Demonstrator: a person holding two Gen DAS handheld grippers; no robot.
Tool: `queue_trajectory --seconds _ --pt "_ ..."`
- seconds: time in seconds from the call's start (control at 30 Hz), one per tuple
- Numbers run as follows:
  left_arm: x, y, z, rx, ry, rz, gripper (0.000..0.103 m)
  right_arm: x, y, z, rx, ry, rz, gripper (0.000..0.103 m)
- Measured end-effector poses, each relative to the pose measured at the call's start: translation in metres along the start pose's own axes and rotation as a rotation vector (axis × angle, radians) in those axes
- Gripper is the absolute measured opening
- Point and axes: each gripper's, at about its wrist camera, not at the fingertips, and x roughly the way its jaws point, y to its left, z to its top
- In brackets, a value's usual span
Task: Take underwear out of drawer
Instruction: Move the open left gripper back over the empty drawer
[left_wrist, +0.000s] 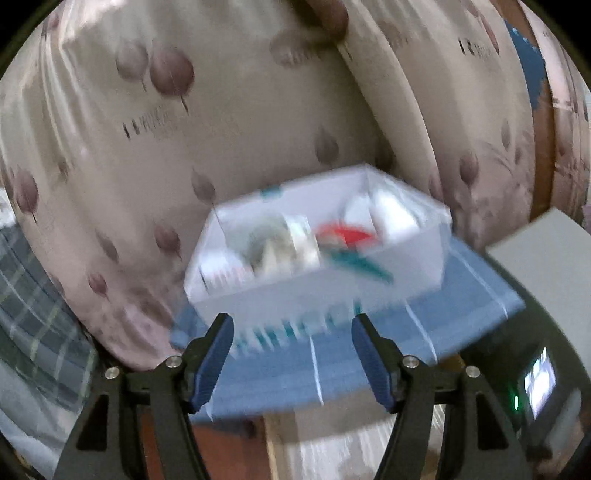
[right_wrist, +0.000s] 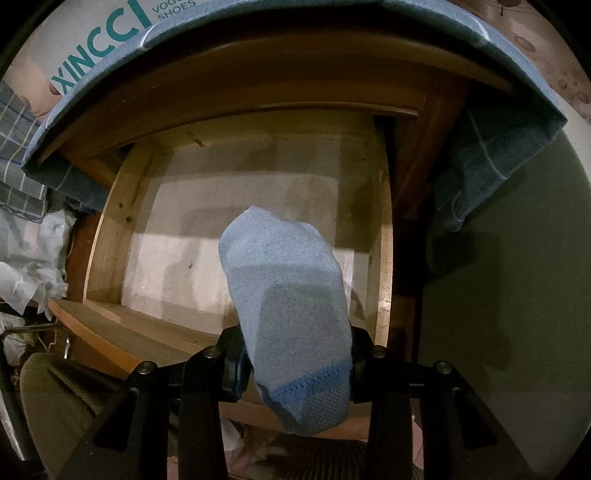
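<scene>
In the right wrist view my right gripper (right_wrist: 295, 354) is shut on a light blue knit piece of underwear (right_wrist: 288, 295), held above the open wooden drawer (right_wrist: 110, 229). The cloth hides both fingertips. The drawer's pale bottom shows bare around the cloth. In the left wrist view my left gripper (left_wrist: 291, 328) is open and empty, its blue pads (left_wrist: 216, 354) wide apart, just in front of a white box on the blue-covered tabletop. The drawer does not show in this view.
A white shoe box (left_wrist: 317, 243) with several small items stands on a blue checked cloth (left_wrist: 461, 306) over the tabletop. A patterned beige curtain (left_wrist: 184, 129) hangs behind. The cloth's edge (right_wrist: 480, 177) hangs beside the drawer. An olive chair (right_wrist: 48, 387) is at the lower left.
</scene>
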Motion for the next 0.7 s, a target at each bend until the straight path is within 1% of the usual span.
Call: queue_trajectory --seconds 0.1,0.2,0.27,0.33,0.4,0.5,0.7 --pt "0.013 0.001 -0.030 -0.051 0.069 -0.003 0.068 0.000 0.001 0.000 0.000 -0.001 -0.006 0.036" --pt "0.025 0.006 -0.062 -0.143 0.139 0.002 0.068 0.001 0.001 0.001 -0.004 0.003 -0.015 0.036" --pt "0.030 0.005 -0.079 -0.165 0.160 0.012 0.068 0.002 0.003 0.001 -0.006 0.005 -0.022 0.036" --pt "0.034 0.002 -0.095 -0.167 0.176 0.030 0.068 0.002 0.003 0.002 -0.009 0.006 -0.027 0.036" --pt "0.039 -0.001 -0.108 -0.162 0.194 0.026 0.068 0.002 0.004 0.002 -0.009 0.005 -0.031 0.036" --pt "0.045 -0.003 -0.122 -0.180 0.221 -0.011 0.068 0.002 0.005 0.003 -0.014 0.006 -0.038 0.036" --pt "0.050 -0.001 -0.147 -0.217 0.247 -0.046 0.068 0.001 0.005 0.003 -0.014 0.007 -0.040 0.036"
